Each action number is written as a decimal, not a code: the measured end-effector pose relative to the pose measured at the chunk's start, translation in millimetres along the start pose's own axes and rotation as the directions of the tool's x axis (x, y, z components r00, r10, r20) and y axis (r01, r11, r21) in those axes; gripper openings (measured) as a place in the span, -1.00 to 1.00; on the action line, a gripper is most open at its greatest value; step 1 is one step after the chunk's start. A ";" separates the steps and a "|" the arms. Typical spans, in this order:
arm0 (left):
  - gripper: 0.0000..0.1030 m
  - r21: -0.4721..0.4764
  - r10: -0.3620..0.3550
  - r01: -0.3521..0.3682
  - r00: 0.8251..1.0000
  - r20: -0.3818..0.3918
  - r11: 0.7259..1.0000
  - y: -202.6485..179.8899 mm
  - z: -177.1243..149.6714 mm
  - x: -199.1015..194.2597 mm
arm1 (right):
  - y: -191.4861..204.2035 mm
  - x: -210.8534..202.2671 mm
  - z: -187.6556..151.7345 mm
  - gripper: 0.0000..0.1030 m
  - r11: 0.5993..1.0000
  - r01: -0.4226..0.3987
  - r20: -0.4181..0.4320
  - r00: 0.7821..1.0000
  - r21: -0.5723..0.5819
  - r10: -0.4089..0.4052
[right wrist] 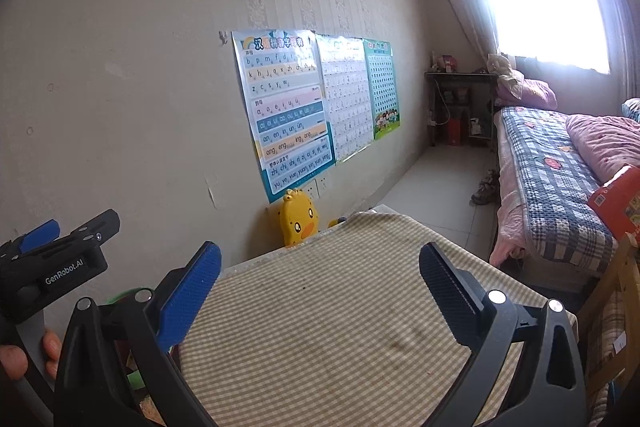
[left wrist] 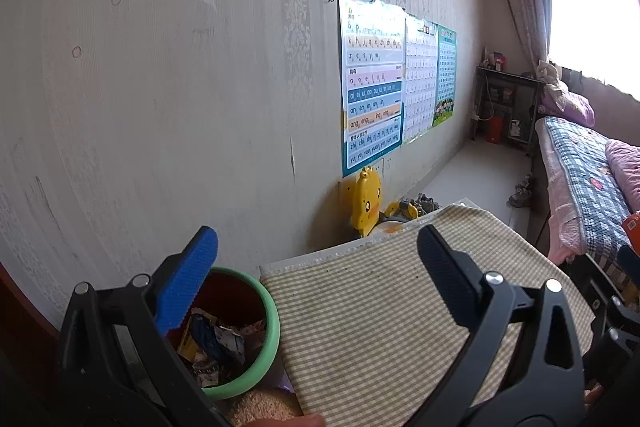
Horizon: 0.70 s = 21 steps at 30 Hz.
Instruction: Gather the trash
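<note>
From the left wrist camera, the left gripper (left wrist: pixel 318 267) hung with its jaws spread wide and nothing between them, above a table covered in a checked cloth (left wrist: pixel 380 315). Just beside the table's left edge stood a red bin with a green rim (left wrist: pixel 272 323). Crumpled wrappers (left wrist: pixel 218 341) lay inside it, so some trash had evidently been collected already. No loose trash showed on the cloth, which suggested the job was near its end, though the floor close by was mostly hidden. A yellow duck-shaped toy (left wrist: pixel 366 201) leaned against the wall behind the table. Above it hung a pinyin chart (left wrist: pixel 372 83) with readable syllables such as "an en in un" and "ang eng ing ong".

From the right wrist camera, the right gripper (right wrist: pixel 320 267) was likewise released and empty over the same cloth (right wrist: pixel 332 339), which again looked bare. At the far left the other gripper (right wrist: pixel 60 247) appeared, its body printed "GenRobot.AI", with a person's fingers (right wrist: pixel 50 343) around its handle. Only a sliver of the bin's green rim (right wrist: pixel 122 297) showed here. The chart (right wrist: pixel 286 107) carried a Chinese heading and rows starting "b p m f". An orange box (right wrist: pixel 618 201) lay on the bed (right wrist: pixel 552 163); its print was too small to read.
</note>
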<state>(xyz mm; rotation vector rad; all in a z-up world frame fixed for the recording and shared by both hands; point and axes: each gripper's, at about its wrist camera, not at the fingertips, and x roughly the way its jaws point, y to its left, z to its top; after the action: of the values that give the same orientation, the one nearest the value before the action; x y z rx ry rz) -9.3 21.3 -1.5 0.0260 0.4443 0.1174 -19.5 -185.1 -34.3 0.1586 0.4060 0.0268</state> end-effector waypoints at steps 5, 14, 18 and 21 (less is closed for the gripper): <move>0.90 -0.002 -0.003 0.003 1.000 -0.009 1.000 0.4 -0.4 2.2 | -0.3 2.6 -1.5 0.85 1.000 0.003 -0.011 1.000 0.001 -0.003; 0.90 -0.004 -0.006 0.006 1.000 -0.018 1.000 -0.4 -2.0 4.2 | -1.3 4.0 -2.6 0.85 1.000 0.005 -0.022 1.000 -0.005 -0.005; 0.90 -0.004 -0.006 0.005 1.000 -0.024 1.000 -0.7 -3.3 5.8 | -0.6 5.3 -4.0 0.85 1.000 0.002 -0.033 0.999 -0.010 -0.003; 0.90 -0.005 -0.006 0.006 1.000 -0.028 1.000 -0.4 -3.7 6.7 | -0.9 6.5 -5.7 0.85 1.000 0.003 -0.038 0.999 -0.009 -0.003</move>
<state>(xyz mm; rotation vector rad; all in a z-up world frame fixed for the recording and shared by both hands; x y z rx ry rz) -4.9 21.6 -7.7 0.0180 0.4724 0.1131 -15.8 -184.8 -42.2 0.1484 0.4440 0.0291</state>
